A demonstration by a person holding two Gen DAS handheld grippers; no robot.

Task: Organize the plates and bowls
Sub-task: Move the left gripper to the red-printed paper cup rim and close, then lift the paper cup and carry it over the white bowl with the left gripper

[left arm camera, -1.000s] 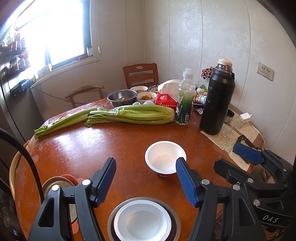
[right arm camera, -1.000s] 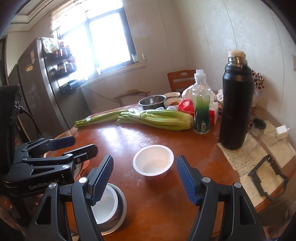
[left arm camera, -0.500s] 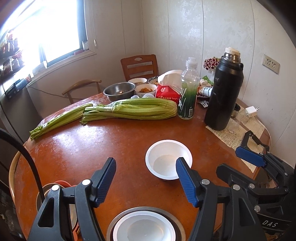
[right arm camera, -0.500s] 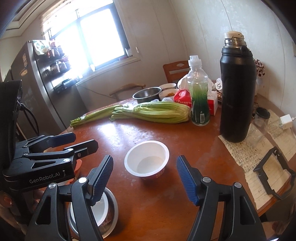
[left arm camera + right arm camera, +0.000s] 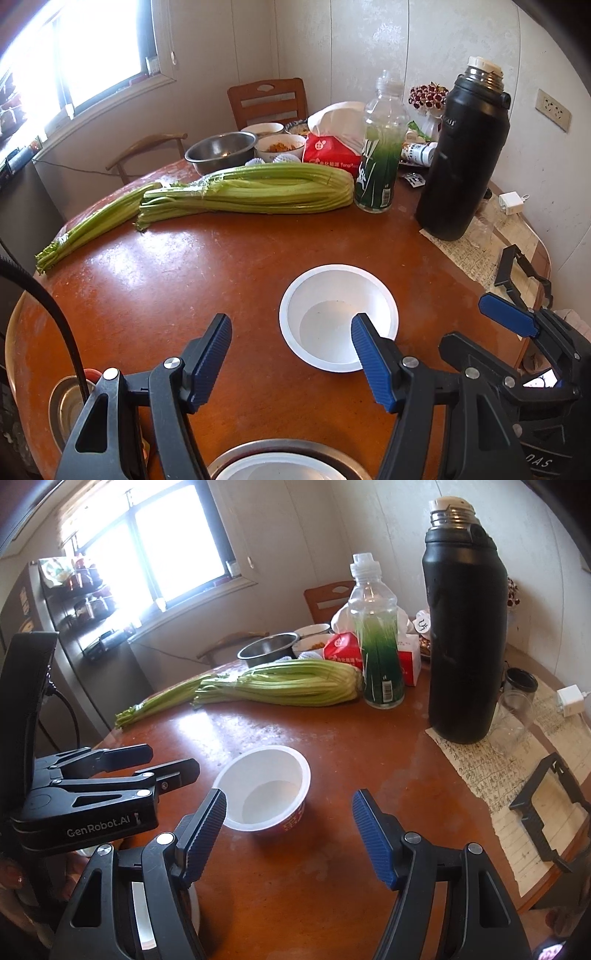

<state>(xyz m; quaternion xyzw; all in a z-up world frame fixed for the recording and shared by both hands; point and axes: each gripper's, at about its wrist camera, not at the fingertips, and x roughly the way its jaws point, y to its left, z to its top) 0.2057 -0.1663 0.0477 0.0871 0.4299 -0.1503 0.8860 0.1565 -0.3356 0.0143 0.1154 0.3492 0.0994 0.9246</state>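
A white bowl (image 5: 338,314) with a red outside (image 5: 266,786) stands upright and empty on the round brown table (image 5: 166,288). My left gripper (image 5: 291,319) is open just short of the bowl's left side, and its right finger overlaps the rim in the picture. My right gripper (image 5: 289,797) is open too, with the bowl just ahead of its left finger. Neither holds anything. A second white bowl (image 5: 280,467) sits inside a steel dish at the near edge, mostly hidden under the fingers. From the right wrist view the left gripper (image 5: 173,758) shows at the left.
Celery bunches (image 5: 251,188), a green drink bottle (image 5: 380,158), a tall black flask (image 5: 461,158), a steel bowl (image 5: 221,149) and a red tissue pack (image 5: 332,155) crowd the far side. Written paper sheets (image 5: 517,775) and a black frame (image 5: 550,805) lie right. Another steel bowl (image 5: 64,402) sits near left.
Both grippers have come forward and down toward the white bowl, which looks larger now. The nested bowl has slid to the bottom edge of the left wrist view. Jaws unchanged.
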